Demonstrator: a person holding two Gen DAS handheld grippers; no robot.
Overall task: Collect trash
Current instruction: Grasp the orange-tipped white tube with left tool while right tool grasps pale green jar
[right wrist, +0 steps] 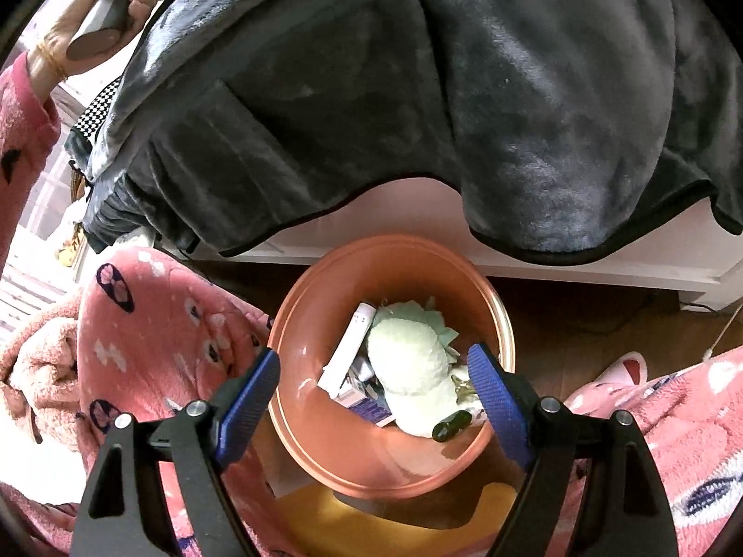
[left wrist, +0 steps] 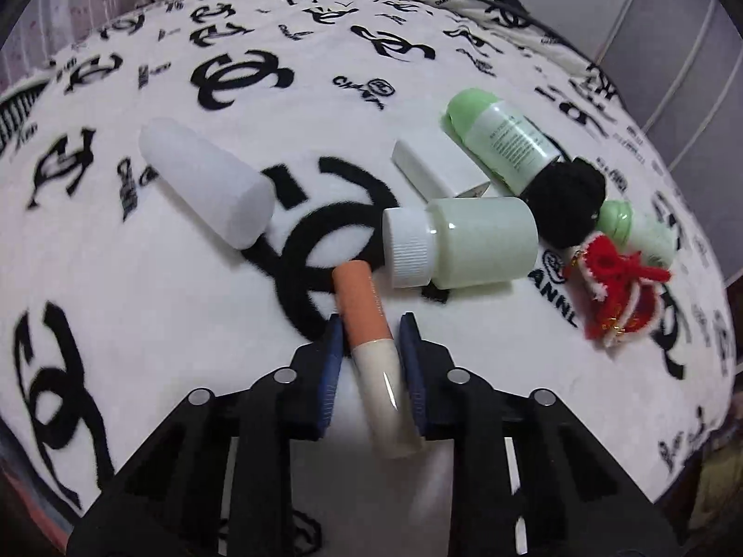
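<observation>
In the left wrist view, my left gripper [left wrist: 370,325] has its blue pads on either side of an orange and cream tube [left wrist: 369,348] lying on the white blanket [left wrist: 162,288]; the pads look close to it but small gaps show. Beyond it lie a pale green bottle with a white cap [left wrist: 464,243], a white frosted bottle [left wrist: 206,183], a white box [left wrist: 439,169], a green labelled bottle [left wrist: 504,144] and a small green bottle [left wrist: 636,229]. In the right wrist view, my right gripper [right wrist: 374,378] is open and empty above an orange bin [right wrist: 325,436] holding trash.
A black pompom [left wrist: 569,202] and a red knitted ornament [left wrist: 613,297] lie at the right of the blanket. In the right wrist view, a dark grey blanket [right wrist: 418,102] hangs over the bed edge, and pink pyjama legs [right wrist: 153,348] and a pink slipper [right wrist: 622,376] flank the bin.
</observation>
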